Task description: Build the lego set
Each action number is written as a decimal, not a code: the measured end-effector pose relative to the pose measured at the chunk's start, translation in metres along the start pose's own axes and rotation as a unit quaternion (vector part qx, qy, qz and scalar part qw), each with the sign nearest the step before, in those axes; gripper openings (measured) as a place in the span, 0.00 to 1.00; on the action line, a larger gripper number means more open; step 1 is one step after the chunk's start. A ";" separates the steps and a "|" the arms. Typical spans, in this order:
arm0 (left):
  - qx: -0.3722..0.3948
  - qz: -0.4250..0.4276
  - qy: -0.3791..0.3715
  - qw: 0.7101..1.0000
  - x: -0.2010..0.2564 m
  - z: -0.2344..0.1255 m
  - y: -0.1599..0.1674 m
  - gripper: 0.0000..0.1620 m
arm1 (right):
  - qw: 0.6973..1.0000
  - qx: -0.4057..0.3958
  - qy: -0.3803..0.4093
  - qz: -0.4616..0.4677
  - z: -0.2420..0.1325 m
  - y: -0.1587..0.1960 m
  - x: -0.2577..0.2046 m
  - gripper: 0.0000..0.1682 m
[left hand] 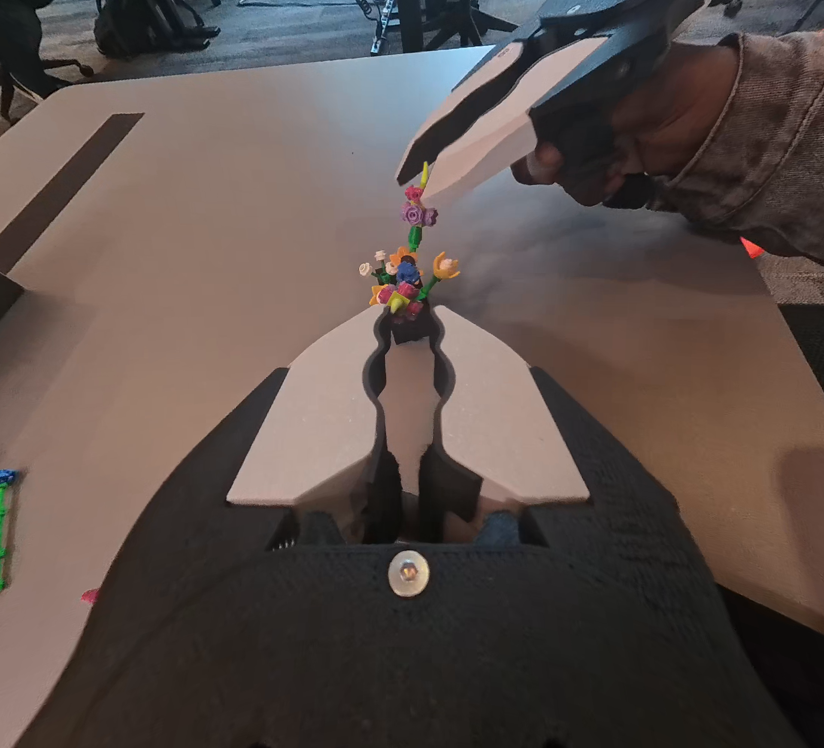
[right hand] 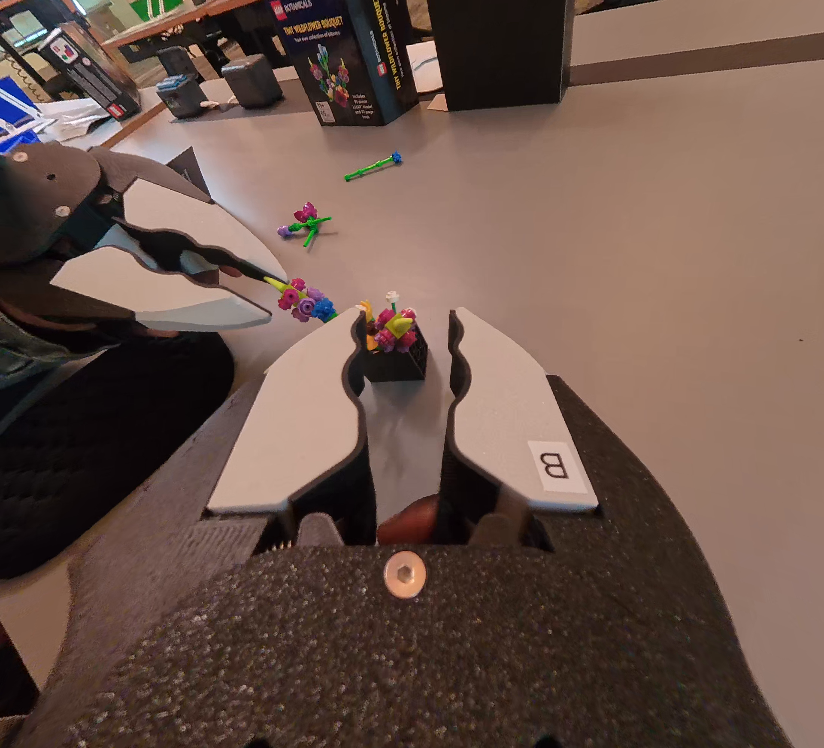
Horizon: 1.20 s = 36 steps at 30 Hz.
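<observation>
— Where's the bouquet?

— In the black pot (right hand: 394, 365) on the grey table (right hand: 624, 236). It already holds pink, white and orange blooms, and a tall lime-tipped stem (left hand: 417, 213) rises from it.

— And the piece in hand?

— A flower stem (right hand: 307, 302) with pink, purple and blue heads. The left gripper (right hand: 276, 291) has its fingers pressed together on the stem's lime tip.

— How does it lie?

— Its long axis is nearly level. The green end points at the pot and sits just beside it.

— The right gripper (right hand: 403, 316)?

— Its fingers are spread and grip nothing, and its tips flank the pot. The left wrist view shows it angling down over the tall stem's top.

— So which one moves?

— I'd say the left. It would tip the stem upright and seat it in the pot, and the right could steady the pot.

— Anything else?

— A blue-headed stem (right hand: 372, 166) and a pink sprig (right hand: 305, 222) lie well apart.
</observation>
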<state>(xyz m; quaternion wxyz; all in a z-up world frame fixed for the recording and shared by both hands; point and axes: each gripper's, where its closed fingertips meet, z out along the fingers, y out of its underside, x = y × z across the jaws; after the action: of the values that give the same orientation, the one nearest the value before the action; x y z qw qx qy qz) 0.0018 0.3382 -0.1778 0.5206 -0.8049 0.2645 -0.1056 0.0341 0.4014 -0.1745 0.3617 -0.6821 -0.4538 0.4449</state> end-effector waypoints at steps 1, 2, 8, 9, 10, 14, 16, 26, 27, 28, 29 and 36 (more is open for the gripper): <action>0.002 -0.001 0.001 1.000 0.001 0.000 0.000 0.10 | 1.000 0.000 0.000 0.002 -0.001 0.001 0.001 0.20; 0.003 0.000 -0.001 1.000 0.000 0.000 0.000 0.10 | 1.000 -0.005 0.001 0.001 -0.001 0.002 0.001 0.19; 0.004 -0.003 -0.004 1.000 -0.002 -0.002 0.000 0.15 | 1.000 0.012 0.007 -0.005 -0.009 -0.006 0.002 0.22; 0.008 -0.007 -0.004 1.000 -0.003 -0.003 -0.001 0.15 | 1.000 0.006 0.009 -0.004 -0.009 -0.005 0.003 0.22; 0.007 -0.009 -0.005 1.000 -0.003 -0.003 -0.001 0.16 | 1.000 -0.001 0.010 -0.005 -0.009 -0.004 0.004 0.23; 0.009 -0.016 -0.019 1.000 -0.007 -0.017 -0.001 0.18 | 0.999 0.010 0.026 -0.020 -0.018 -0.013 0.006 0.24; 0.022 -0.039 -0.037 0.998 -0.010 -0.034 -0.002 0.22 | 0.998 0.008 0.041 -0.036 -0.025 -0.022 0.005 0.25; 0.162 -0.161 -0.196 0.954 -0.050 -0.116 0.021 0.61 | 0.915 -0.227 -0.132 -0.306 0.032 -0.072 -0.088 0.32; 0.156 -0.164 -0.191 0.955 -0.050 -0.115 0.022 0.62 | 0.893 -0.255 -0.159 -0.336 0.047 -0.073 -0.097 0.31; 0.149 -0.158 -0.194 0.957 -0.051 -0.114 0.025 0.62 | 0.868 -0.279 -0.181 -0.368 0.064 -0.074 -0.102 0.28; 0.143 -0.148 -0.204 0.957 -0.053 -0.114 0.028 0.62 | 0.844 -0.300 -0.195 -0.400 0.083 -0.072 -0.103 0.26; 0.156 -0.154 -0.222 0.950 -0.064 -0.124 0.031 0.59 | 0.689 -0.365 -0.212 -0.589 0.221 -0.042 -0.050 0.20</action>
<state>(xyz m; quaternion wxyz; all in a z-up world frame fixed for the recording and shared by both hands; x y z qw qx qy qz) -0.1167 0.2656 -0.1448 0.6625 -0.7478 -0.0046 -0.0432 -0.1947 0.3882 -0.1982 0.1658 -0.2400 -0.9538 0.0721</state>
